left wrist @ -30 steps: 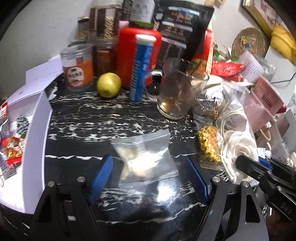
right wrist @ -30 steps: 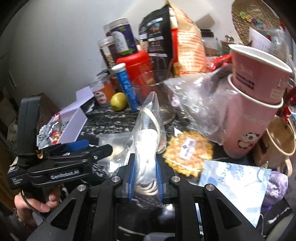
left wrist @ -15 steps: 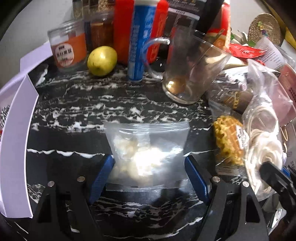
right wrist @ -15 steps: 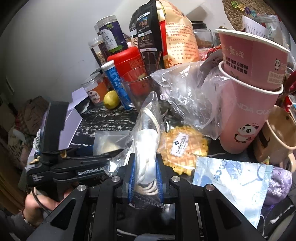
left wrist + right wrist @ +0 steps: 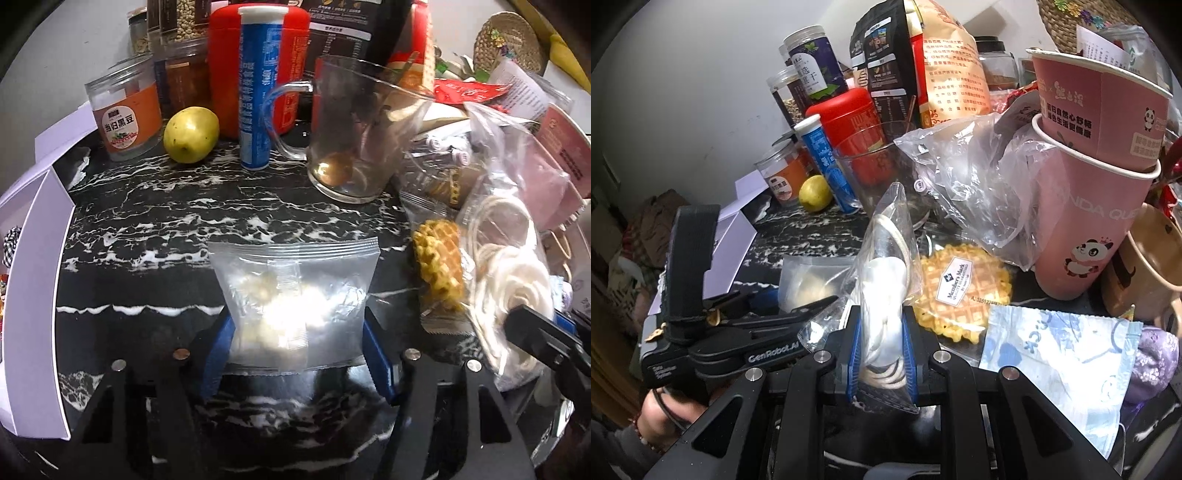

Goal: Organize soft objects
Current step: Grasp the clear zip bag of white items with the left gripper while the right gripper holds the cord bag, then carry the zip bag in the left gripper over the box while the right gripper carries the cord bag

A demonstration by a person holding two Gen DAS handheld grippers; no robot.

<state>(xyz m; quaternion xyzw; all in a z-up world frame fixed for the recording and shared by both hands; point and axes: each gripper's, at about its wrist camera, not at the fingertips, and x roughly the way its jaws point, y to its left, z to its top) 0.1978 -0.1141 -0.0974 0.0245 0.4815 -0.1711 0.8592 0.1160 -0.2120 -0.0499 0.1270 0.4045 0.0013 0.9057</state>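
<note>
A clear packet of pale lumps [image 5: 295, 306] lies flat on the black marble counter [image 5: 155, 229]. My left gripper [image 5: 297, 350] is open, its blue pads on either side of the packet's near end. The packet also shows in the right wrist view [image 5: 807, 277], beside the left gripper [image 5: 798, 310]. My right gripper [image 5: 881, 354] is shut on a clear bag of coiled white cord [image 5: 886, 280] and holds it upright. That bag also shows at the right of the left wrist view [image 5: 506, 291]. A wrapped waffle [image 5: 960, 291] lies just right of it.
A white box [image 5: 29, 314] stands open at the left. A glass mug [image 5: 354, 136], a blue tube [image 5: 258, 88], a lemon [image 5: 190, 134], jars and a red tin line the back. Pink paper cups [image 5: 1097, 177], a crumpled clear bag [image 5: 975, 184] and a blue pouch [image 5: 1056, 369] crowd the right.
My left gripper has moved forward over the counter, so the packet now sits between its open pads. My right gripper has kept its hold on the cord bag and shifted slightly.
</note>
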